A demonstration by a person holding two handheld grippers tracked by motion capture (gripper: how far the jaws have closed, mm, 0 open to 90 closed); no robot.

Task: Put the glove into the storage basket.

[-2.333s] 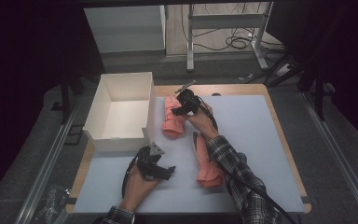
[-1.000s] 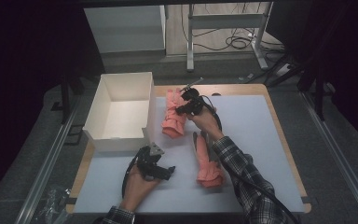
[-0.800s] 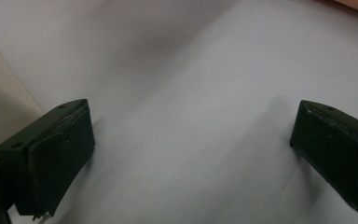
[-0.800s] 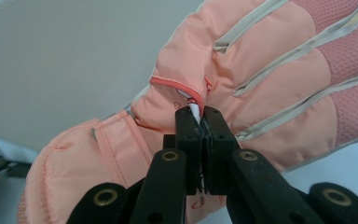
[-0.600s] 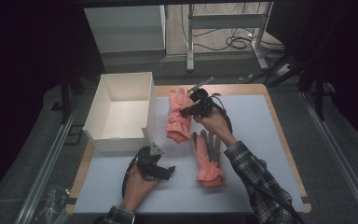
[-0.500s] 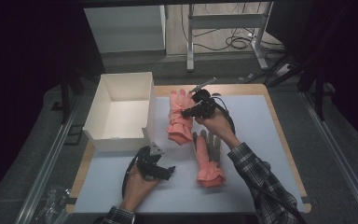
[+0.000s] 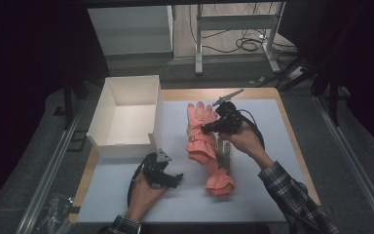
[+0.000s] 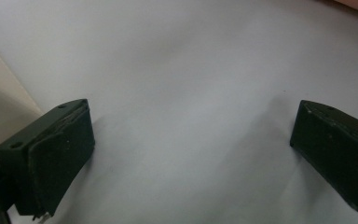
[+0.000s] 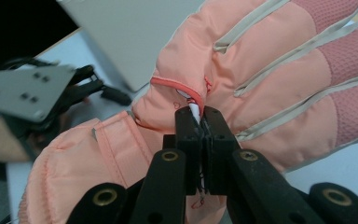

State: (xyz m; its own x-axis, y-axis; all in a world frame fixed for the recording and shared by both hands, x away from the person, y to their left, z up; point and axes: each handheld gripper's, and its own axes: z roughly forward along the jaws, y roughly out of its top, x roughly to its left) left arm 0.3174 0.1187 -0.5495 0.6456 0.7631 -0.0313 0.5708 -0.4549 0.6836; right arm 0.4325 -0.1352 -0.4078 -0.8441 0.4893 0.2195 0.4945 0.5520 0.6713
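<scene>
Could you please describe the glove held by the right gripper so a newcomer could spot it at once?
Right of the white box, two pink gloves lie on the mat. It is the farther glove, fingers spread away from the person, pinched by the right gripper.

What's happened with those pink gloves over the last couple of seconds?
The right gripper, shut on the far pink glove, has drawn it up and to the right, so it now hangs spread open with its fingertips toward the table's far edge. The near glove has stayed flat on the table. The left gripper stays open near the white box.
</scene>
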